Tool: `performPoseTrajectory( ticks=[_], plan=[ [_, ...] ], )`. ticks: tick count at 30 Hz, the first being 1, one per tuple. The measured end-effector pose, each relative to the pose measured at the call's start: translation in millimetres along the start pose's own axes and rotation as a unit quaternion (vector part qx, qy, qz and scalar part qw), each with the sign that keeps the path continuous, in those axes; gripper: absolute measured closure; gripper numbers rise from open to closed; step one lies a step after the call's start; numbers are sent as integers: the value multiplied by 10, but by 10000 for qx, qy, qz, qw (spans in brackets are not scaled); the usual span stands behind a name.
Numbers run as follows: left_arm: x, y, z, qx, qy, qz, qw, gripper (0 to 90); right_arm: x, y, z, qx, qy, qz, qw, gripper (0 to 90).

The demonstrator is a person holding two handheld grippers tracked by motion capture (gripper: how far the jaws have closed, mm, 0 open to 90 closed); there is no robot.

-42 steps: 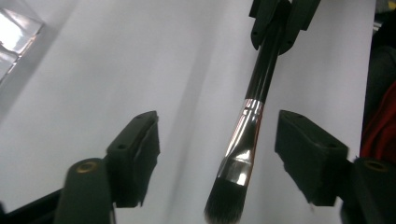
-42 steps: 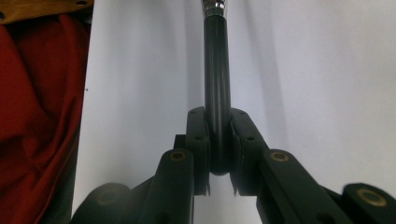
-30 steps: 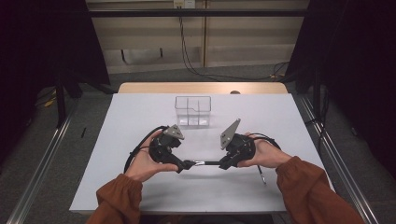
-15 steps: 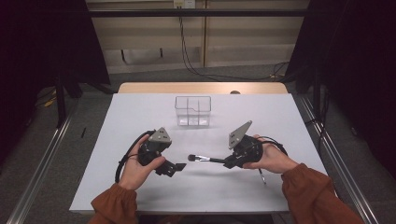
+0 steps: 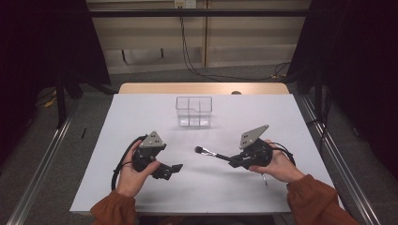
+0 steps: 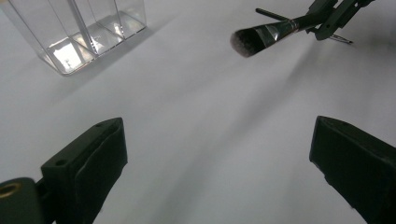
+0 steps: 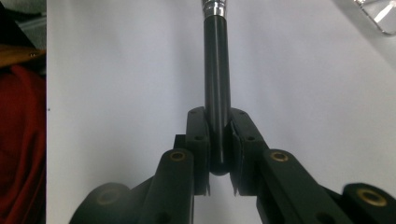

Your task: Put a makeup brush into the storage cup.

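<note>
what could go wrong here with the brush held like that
The right claw grips the makeup brush only at the very end of its handle, so the long free length could pivot or slip on the way. The clear organizer looks light and has narrow compartments; a bump from the bristle end might shove or tip it. The open left claw sits close to the brush's path.

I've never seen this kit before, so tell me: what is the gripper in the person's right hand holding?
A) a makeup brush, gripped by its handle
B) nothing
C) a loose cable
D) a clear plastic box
A: the right gripper has its jaws closed on the black handle of the makeup brush, whose bristle head points toward the left gripper.
</note>
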State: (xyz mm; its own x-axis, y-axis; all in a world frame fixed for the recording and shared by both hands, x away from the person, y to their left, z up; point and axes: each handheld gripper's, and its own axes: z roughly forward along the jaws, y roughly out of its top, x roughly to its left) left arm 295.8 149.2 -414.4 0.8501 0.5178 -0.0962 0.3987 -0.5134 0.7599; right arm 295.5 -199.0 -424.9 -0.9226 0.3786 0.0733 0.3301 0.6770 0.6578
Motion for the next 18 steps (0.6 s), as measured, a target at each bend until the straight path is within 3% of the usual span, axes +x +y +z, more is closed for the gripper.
performPoseTrajectory(
  ticks=[3,7,8,18],
  plan=[
    [0,-5,21,-6,-30,-35,10000,41,-1,-28,25,-239,-24,173,9996,809],
    [-9,-13,21,-18,88,-25,10000,41,2,-68,68,-449,-98,292,9985,808],
    [-4,-17,20,-24,59,-34,10000,41,-2,-74,80,-449,-20,360,9983,808],
    [49,-61,33,-46,124,-217,9997,41,0,-128,144,-846,-31,463,9953,808]
  ],
)
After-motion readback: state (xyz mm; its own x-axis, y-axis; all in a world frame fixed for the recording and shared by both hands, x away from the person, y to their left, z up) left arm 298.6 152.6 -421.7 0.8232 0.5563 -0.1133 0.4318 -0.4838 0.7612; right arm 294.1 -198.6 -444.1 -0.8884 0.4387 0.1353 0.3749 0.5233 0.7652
